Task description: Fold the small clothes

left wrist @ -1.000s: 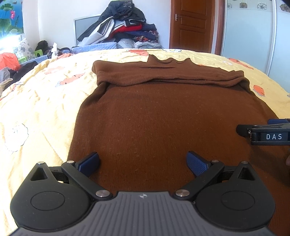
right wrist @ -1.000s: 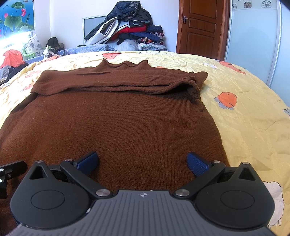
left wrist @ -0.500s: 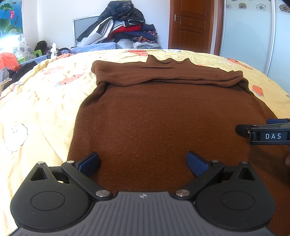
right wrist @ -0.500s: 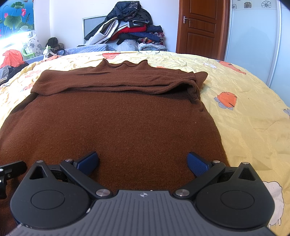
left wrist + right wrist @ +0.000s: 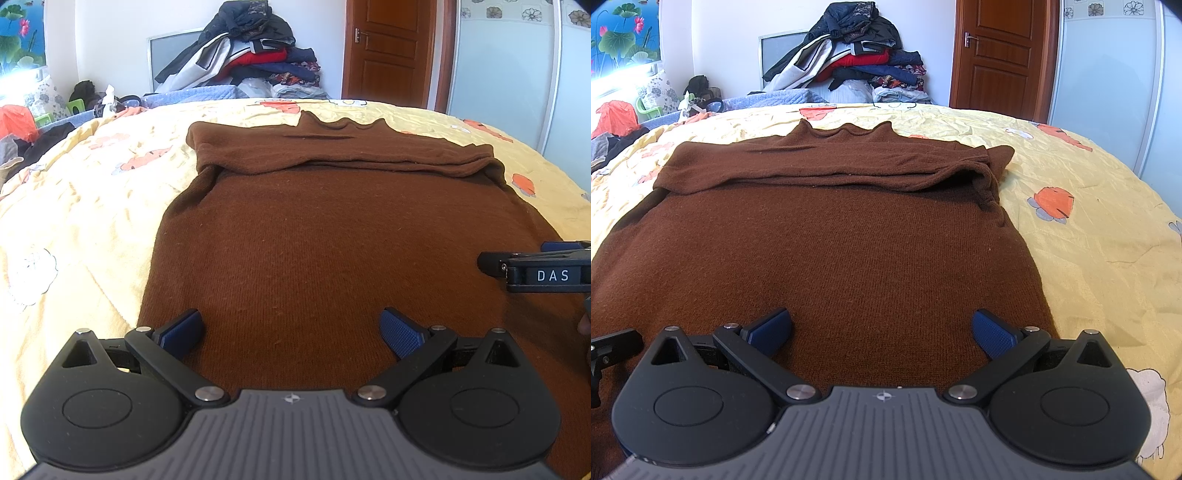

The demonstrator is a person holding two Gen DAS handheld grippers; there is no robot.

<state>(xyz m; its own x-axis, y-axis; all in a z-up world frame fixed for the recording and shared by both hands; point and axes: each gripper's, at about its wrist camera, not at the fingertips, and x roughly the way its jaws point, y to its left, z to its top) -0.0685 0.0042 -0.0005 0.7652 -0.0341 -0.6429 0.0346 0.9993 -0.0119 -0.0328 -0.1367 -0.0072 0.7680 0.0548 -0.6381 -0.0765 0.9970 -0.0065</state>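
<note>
A brown sweater (image 5: 325,236) is lying flat on a yellow bedspread (image 5: 85,206), its sleeves folded across the far end. The left gripper (image 5: 291,332) is hovering over the near-left hem, fingers spread wide, gripping nothing. The right gripper (image 5: 882,332) is hovering beside it over the near-right hem, equally wide and empty.
</note>
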